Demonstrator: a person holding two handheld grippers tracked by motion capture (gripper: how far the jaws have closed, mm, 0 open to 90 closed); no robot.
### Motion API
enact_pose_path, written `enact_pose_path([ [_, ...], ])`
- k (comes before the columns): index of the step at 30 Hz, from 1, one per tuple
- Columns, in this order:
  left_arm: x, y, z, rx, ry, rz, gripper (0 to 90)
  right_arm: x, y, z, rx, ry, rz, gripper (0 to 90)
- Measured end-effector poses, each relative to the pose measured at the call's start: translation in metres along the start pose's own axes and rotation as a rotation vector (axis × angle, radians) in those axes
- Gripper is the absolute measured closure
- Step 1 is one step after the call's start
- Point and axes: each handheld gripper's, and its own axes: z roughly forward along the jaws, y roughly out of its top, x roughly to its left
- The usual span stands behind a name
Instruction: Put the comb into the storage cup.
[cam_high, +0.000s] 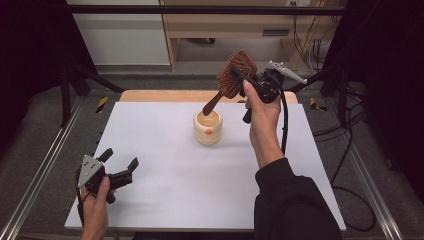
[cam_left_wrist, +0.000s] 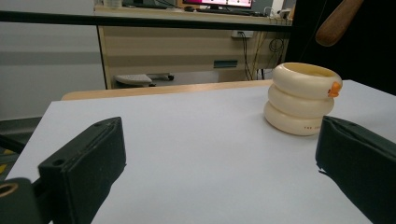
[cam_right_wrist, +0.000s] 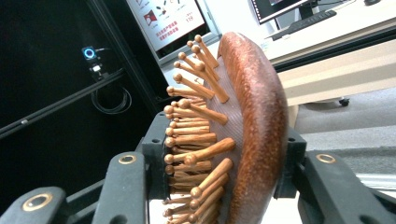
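High view: the white table (cam_high: 165, 195) takes up most of the frame, a pale sheet with a strip of wood showing along its far edge. The person's right forearm, in a dark sleeve, reaches up from the bottom right; the left hand sits at the near left corner. The right gripper (cam_high: 239, 76) is held high above the far side of the table, its jaws clamped on the head of a wooden hairbrush (cam_high: 234, 75) — the brush hangs tilted, handle pointing down toward the cup (cam_high: 208, 128), its tip just above the cup's rim and apart from it. In the right gripper view the brush head (cam_right_wrist: 238, 126) sits edge-on between the two jaws, pins to one side, rounded back to the other. The left gripper (cam_high: 120, 162) rests low near the table's near left edge, jaws wide apart with nothing between them. The cup — cream, ribbed in three rings, with a small orange mark — stands upright around the middle of the table's far half.
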Motion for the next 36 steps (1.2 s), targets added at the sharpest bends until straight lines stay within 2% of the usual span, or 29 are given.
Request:
enact_pose_path([
  [20, 0.000, 0.000, 0.000, -0.003, -0.002, -0.002, 1.8, -0.001, -0.004, 0.006, 0.029, -0.023, -0.040, 52.2],
  [36, 0.000, 0.000, 0.000, -0.005, -0.004, -0.001, 1.8, 0.001, -0.019, 0.022, 0.092, -0.042, -0.095, 52.1],
])
